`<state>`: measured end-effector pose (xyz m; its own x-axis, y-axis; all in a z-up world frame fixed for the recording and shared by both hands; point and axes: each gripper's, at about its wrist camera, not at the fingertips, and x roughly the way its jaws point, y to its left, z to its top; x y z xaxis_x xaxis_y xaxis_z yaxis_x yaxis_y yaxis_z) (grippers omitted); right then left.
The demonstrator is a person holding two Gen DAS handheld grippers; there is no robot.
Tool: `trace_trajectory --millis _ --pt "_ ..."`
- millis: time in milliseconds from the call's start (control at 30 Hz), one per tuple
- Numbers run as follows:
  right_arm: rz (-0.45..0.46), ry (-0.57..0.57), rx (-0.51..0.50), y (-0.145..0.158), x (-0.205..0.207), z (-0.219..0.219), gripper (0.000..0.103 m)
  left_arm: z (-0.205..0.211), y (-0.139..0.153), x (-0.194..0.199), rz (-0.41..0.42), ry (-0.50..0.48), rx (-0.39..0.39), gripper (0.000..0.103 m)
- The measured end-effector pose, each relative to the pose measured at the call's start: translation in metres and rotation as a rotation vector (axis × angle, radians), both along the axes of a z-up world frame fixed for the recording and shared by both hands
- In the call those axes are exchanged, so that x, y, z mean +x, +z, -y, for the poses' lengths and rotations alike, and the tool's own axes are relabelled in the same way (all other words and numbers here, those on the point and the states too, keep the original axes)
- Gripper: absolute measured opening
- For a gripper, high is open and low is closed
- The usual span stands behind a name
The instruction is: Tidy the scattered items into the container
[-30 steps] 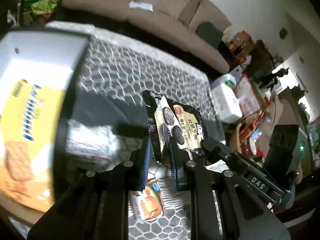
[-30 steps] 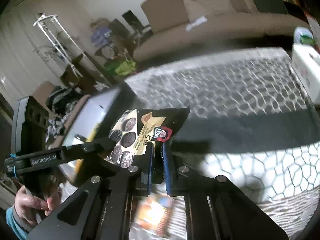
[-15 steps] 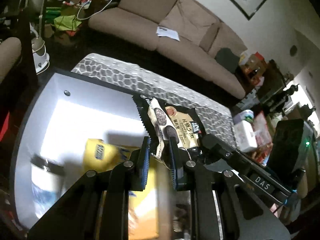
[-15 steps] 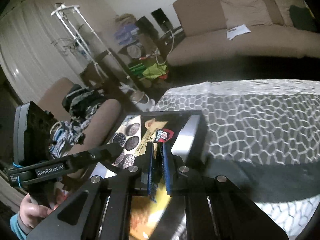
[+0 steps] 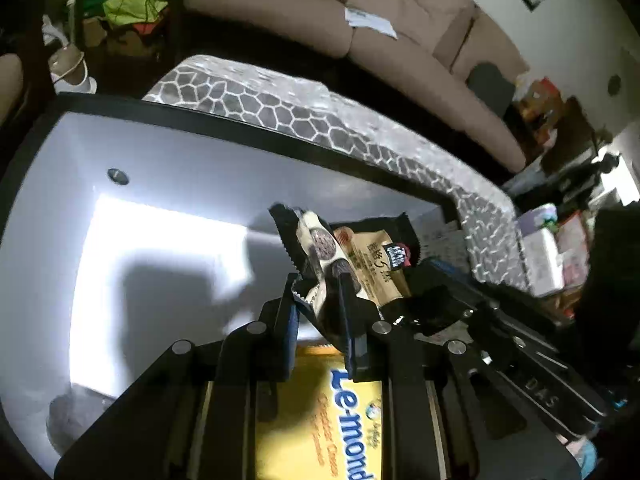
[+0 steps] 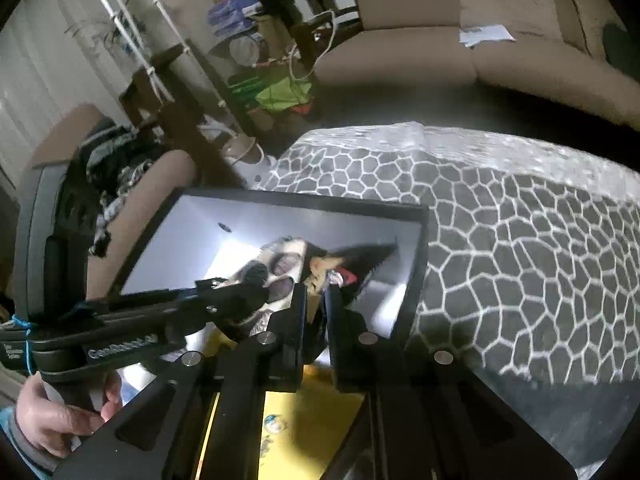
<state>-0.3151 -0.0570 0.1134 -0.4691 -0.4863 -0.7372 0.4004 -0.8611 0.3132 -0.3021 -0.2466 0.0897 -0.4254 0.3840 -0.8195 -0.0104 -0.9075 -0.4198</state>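
Black foil with a beige panel and pictures of dark round biscuits: that is the snack packet [image 5: 352, 256], which sits at the centre of the left wrist frame, above the white interior of the container [image 5: 168, 216]; the left gripper [image 5: 318, 300] is clamped on its lower edge, both fingers pressed against the wrapper; the right gripper [image 6: 316, 300] pinches the same packet [image 6: 288, 268] from its other side, jaws nearly together with the foil between them; in the right wrist frame the packet appears blurred at centre, again over the container's opening.

The container is a box with a black rim [image 6: 304, 200] and pale inner walls, filling the left half of the left wrist frame; a yellow biscuit box [image 5: 340, 412] printed with blue lettering lies inside it, at the lower centre, beneath the left gripper's fingers; the same yellow box [image 6: 312, 420] shows at the bottom centre of the right wrist frame.

The container rests on a grey cloth with a white honeycomb pattern [image 6: 520, 240], which spreads to the right; a tan sofa [image 5: 400, 36] runs across the top of the frame behind it, with a white paper [image 5: 370, 22] lying on its seat; a person's hand [image 6: 52, 416] grips the left gripper's handle at the lower left of the right wrist frame.
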Motion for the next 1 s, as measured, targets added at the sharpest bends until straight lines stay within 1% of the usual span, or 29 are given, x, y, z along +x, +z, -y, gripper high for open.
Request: trace_trajectory --millis 133,167,233,367,433,533,600,667,733,767,867,933,1000 --pt "-0.014 0.024 0.102 0.000 -0.003 0.013 0.008 -0.009 -0.009 -0.005 0.021 -0.028 -0.022 0.017" --pt "-0.021 0.029 0.135 0.000 -0.004 0.017 0.008 -0.012 -0.013 -0.006 0.031 -0.033 -0.038 0.017" --pt "-0.024 0.043 0.149 -0.001 -0.003 0.021 0.009 -0.016 -0.021 -0.006 0.056 -0.041 -0.065 0.017" --pt "-0.035 0.049 0.117 0.005 0.002 0.019 0.009 -0.016 -0.037 -0.004 0.133 -0.050 -0.086 0.017" --pt "-0.037 0.053 0.106 0.007 0.003 0.018 0.009 -0.016 -0.040 -0.002 0.154 -0.053 -0.097 0.019" --pt "-0.043 0.060 0.090 0.013 0.007 0.015 0.009 -0.018 -0.036 -0.001 0.165 -0.050 -0.123 0.020" --pt "-0.042 0.066 0.084 0.016 0.011 0.012 0.009 -0.021 -0.029 0.001 0.153 -0.049 -0.159 0.025" --pt "-0.044 0.070 0.087 0.020 0.014 0.008 0.009 -0.023 -0.018 0.005 0.124 -0.054 -0.158 0.035" --pt "-0.053 0.064 0.089 0.023 0.018 0.003 0.009 -0.024 -0.011 0.007 0.115 -0.066 -0.135 0.037" --pt "-0.055 0.057 0.090 0.024 0.019 -0.001 0.009 -0.026 -0.010 0.007 0.116 -0.070 -0.139 0.037" --pt "-0.049 0.039 0.066 0.027 0.023 -0.015 0.009 -0.031 -0.017 -0.001 0.146 -0.083 -0.179 0.037" --pt "-0.051 0.032 0.057 0.030 0.027 -0.023 0.009 -0.030 -0.028 -0.003 0.166 -0.084 -0.209 0.040" --pt "-0.054 0.028 0.056 0.032 0.031 -0.032 0.009 -0.031 -0.036 -0.006 0.180 -0.081 -0.206 0.040"
